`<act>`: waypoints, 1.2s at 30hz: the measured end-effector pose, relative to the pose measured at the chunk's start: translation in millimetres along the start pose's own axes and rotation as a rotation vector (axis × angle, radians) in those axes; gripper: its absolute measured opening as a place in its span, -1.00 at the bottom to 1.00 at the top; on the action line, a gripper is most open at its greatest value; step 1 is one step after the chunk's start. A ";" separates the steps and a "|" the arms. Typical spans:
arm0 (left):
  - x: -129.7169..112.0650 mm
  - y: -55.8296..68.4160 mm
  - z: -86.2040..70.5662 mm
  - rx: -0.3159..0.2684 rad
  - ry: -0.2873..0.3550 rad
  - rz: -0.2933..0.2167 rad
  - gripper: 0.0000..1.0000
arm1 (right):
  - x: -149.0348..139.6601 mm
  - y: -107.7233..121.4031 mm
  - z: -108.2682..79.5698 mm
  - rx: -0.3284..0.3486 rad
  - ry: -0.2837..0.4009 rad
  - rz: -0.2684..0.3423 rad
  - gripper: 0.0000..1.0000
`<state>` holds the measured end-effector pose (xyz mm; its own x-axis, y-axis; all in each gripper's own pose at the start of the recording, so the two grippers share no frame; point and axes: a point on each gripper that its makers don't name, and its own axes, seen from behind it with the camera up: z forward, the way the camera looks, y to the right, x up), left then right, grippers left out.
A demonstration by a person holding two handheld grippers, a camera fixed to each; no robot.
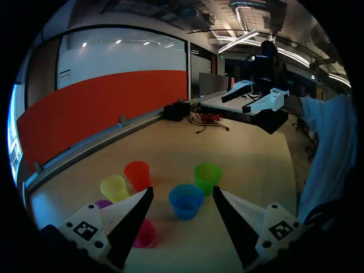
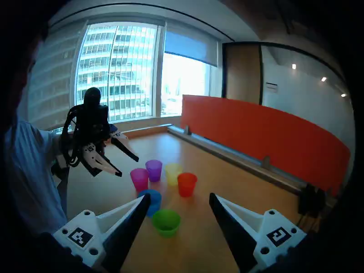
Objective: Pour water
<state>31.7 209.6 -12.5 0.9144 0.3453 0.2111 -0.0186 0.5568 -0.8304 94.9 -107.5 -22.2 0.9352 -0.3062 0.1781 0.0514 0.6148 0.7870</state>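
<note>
**Left gripper view: six cups on a pale wooden table, both tongs released**

The left gripper point(image 1: 182, 189) hangs over the near end of the table point(image 1: 255, 154), its fingers spread wide and holding nothing. Just beyond its tips stand the blue cup point(image 1: 186, 201) and the green cup point(image 1: 207, 176). The red cup point(image 1: 137, 174) and the yellow cup point(image 1: 114, 187) stand to their left. The purple cup point(image 1: 103, 204) and the pink cup point(image 1: 146, 234) show nearest, partly behind the left finger. Whether any cup holds water cannot be told.

The right gripper point(image 1: 234, 105) hovers well above the far end of the table, also spread and empty, with a pale sleeve point(image 1: 332, 145) at the right edge. A black box point(image 1: 176, 110) and loose cables point(image 1: 211, 123) lie at the far end.

An orange panel point(image 1: 100, 109) runs along the table's left side under a glass wall. In the right gripper view, tall windows point(image 2: 118, 68) face other buildings.
</note>
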 end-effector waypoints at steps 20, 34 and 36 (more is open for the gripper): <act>-56.2 4.4 39.6 -0.016 -0.122 -0.024 0.95 | -36.8 -4.4 18.8 0.041 -0.081 -0.009 1.00; -71.6 8.0 61.8 -0.030 -0.165 -0.026 0.95 | -45.4 -1.8 24.8 0.051 -0.104 -0.017 1.00; -72.5 8.8 64.8 -0.032 -0.168 -0.028 0.94 | -46.2 -1.4 25.6 0.051 -0.106 -0.021 1.00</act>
<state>-60.9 238.4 -1.7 0.8341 0.4527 0.3151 0.0214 0.5443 -0.8386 42.7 -112.8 -16.4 0.8915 -0.3954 0.2212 0.0497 0.5706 0.8197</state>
